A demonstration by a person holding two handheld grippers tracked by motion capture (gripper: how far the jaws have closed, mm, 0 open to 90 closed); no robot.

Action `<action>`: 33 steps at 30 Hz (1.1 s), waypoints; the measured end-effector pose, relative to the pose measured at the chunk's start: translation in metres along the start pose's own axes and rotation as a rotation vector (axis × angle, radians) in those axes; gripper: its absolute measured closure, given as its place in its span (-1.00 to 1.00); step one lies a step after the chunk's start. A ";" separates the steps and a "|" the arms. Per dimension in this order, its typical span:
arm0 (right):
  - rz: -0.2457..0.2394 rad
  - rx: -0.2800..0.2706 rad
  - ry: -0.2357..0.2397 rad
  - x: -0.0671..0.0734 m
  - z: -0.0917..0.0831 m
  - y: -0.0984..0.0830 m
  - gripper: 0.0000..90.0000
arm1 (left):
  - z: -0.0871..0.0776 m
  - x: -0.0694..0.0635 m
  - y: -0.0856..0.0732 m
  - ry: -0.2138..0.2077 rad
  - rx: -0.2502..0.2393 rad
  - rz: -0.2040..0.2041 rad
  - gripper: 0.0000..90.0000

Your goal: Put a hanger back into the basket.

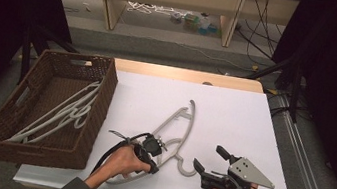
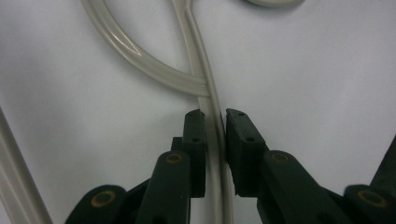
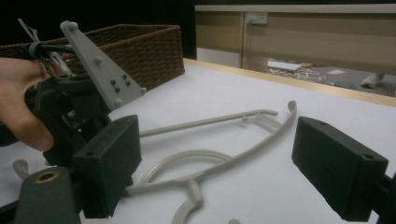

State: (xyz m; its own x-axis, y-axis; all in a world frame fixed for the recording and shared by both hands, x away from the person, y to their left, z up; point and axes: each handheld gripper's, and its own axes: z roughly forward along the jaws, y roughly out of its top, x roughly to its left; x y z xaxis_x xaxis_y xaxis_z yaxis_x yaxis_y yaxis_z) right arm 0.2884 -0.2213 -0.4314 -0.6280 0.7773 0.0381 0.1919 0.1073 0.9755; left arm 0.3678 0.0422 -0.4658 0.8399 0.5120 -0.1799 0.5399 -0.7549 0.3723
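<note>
A pale grey plastic hanger [image 1: 180, 121] lies flat on the white table [image 1: 234, 114], its hook [image 1: 188, 170] toward the front edge. My left gripper [image 1: 155, 159] points down onto the hanger's lower arm. In the left gripper view its jaws [image 2: 215, 116] are shut on that thin bar of the hanger [image 2: 140, 58], pads pressing from both sides. My right gripper [image 1: 210, 159] stands open just right of the hook, nothing between its jaws [image 3: 219, 154]. In the right gripper view the hanger [image 3: 210, 122] lies beyond them.
A brown wicker basket [image 1: 98, 114] stands at the table's left edge with several similar hangers [image 1: 68, 110] inside. It is also in the right gripper view [image 3: 140, 46]. Wooden shelving and cables lie on the floor beyond the table's far edge.
</note>
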 end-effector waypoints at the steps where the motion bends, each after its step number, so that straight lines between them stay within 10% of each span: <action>1: 0.001 0.002 0.002 0.000 0.000 0.000 -0.63 | -0.001 0.003 -0.001 -0.011 0.002 0.012 0.78; 4: 0.005 0.003 0.004 -0.001 -0.002 0.001 -0.63 | -0.002 0.011 -0.005 -0.065 -0.032 -0.006 0.81; 26: 0.004 -0.003 0.002 -0.002 -0.001 0.000 -0.63 | -0.066 0.045 -0.020 -0.058 -0.340 -0.125 0.82; 33: 0.011 0.008 -0.006 -0.002 -0.002 0.000 -0.64 | -0.088 0.052 -0.023 -0.133 -0.452 -0.179 0.82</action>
State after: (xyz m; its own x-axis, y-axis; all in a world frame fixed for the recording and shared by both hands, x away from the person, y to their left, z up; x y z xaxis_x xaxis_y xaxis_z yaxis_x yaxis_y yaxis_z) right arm 0.2879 -0.2246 -0.4311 -0.6214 0.7820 0.0473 0.2046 0.1037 0.9733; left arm 0.3939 0.1226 -0.4033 0.7519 0.5384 -0.3804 0.6230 -0.3917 0.6771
